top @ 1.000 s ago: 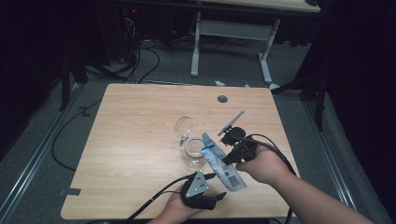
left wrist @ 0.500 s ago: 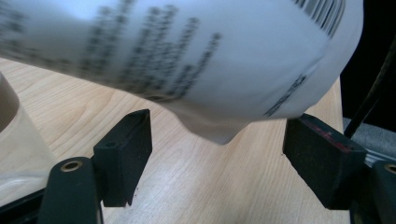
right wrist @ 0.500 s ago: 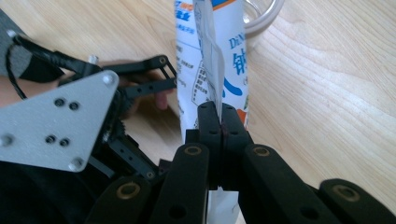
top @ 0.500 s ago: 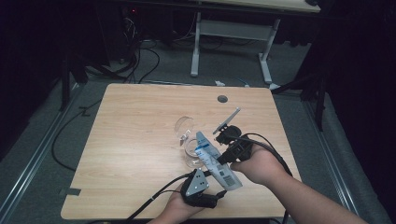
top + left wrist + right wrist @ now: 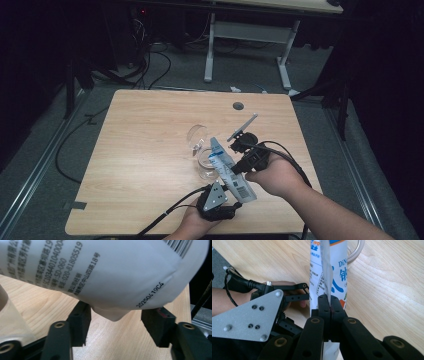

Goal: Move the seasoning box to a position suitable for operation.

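Observation:
A white printed pouch (image 5: 227, 167) hangs tilted, its top end over a clear glass (image 5: 205, 165) near the table's front. My right gripper (image 5: 236, 167) is shut on the pouch's side seam (image 5: 325, 277), seen close in the right gripper view (image 5: 330, 306). My left gripper (image 5: 234, 192) sits under the pouch's bottom end. Its jaws have just been closing, and the pouch's (image 5: 100, 272) lower corner hangs between the pads (image 5: 80, 315) with a gap on each side. The glass wall (image 5: 10, 320) shows at the left of that view.
A second clear glass (image 5: 196, 136) stands just behind the first. A grey flat strip (image 5: 243, 126) lies to the right of it, and a round hole (image 5: 238, 106) sits farther back. Cables trail off the table's front edge (image 5: 150, 232).
The right hand and the pouch have shifted slightly left, toward the glass. The left hand has stayed in place under the pouch's bottom end.

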The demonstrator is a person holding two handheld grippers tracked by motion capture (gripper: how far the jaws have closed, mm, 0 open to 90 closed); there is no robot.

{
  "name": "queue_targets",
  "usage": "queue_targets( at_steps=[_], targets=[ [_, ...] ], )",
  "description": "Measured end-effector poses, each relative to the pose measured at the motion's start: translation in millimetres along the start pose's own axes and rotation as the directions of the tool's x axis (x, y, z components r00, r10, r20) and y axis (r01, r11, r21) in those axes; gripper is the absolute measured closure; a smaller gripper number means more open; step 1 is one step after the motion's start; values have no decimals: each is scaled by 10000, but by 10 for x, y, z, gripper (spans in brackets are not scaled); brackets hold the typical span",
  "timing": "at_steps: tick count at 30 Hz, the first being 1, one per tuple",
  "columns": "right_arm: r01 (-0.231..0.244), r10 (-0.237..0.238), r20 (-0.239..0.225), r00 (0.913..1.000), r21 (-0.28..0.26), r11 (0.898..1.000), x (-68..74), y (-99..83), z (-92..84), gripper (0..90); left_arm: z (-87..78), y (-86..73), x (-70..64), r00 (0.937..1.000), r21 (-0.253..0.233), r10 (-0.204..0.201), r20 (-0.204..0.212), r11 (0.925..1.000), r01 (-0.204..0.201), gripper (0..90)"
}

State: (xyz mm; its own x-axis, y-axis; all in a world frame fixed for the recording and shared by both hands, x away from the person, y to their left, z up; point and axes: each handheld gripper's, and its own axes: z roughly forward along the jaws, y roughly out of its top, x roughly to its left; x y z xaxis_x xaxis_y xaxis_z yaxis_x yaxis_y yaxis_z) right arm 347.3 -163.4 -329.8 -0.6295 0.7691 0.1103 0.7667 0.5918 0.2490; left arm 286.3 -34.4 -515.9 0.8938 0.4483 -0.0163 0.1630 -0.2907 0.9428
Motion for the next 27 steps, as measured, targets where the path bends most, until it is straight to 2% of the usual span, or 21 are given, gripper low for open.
queue_targets(
  at_steps=[1,4,6,7,10,11,15,18,19,25,27],
  targets=[
    [72,-72,18,10000,-58,10000,-4,2,0,900,-3,4,7,10000,-3,-10,38,10000,10,512],
    [74,-74,4,10000,-83,9999,-3,2,-17,900,-4,7,11,10000,-173,-67,-53,9998,66,517],
    [-8,8,3,10000,-128,9999,-1,8,-37,900,11,-4,18,9998,-315,-181,19,9993,181,465],
    [-29,30,76,10000,-124,9999,5,9,-44,900,21,-5,19,9998,-316,-208,33,9993,209,374],
    [78,-77,65,9999,-179,9998,24,17,-54,900,46,-5,35,9991,-354,-424,-85,9985,421,313],
    [-90,90,7,10000,-153,9998,45,22,-63,900,51,-8,42,9991,-318,-428,-56,9986,426,318],
    [140,-139,46,9999,-256,9996,58,39,-78,900,34,0,21,9995,-383,-307,-95,9988,303,448],
    [196,-193,154,9997,-182,9996,64,45,-75,900,17,8,28,9993,-316,-382,-1,9988,382,493],
    [76,-73,184,9998,-164,9998,64,44,-74,900,12,9,29,9994,-262,-346,18,9991,346,511],
    [185,-179,331,9993,-198,9996,28,32,-47,900,10,27,8,9997,10,-246,72,9997,246,540],
    [160,-153,366,9992,-181,9997,18,32,-43,900,5,28,4,9994,4,-293,206,9996,293,541]
  ],
)
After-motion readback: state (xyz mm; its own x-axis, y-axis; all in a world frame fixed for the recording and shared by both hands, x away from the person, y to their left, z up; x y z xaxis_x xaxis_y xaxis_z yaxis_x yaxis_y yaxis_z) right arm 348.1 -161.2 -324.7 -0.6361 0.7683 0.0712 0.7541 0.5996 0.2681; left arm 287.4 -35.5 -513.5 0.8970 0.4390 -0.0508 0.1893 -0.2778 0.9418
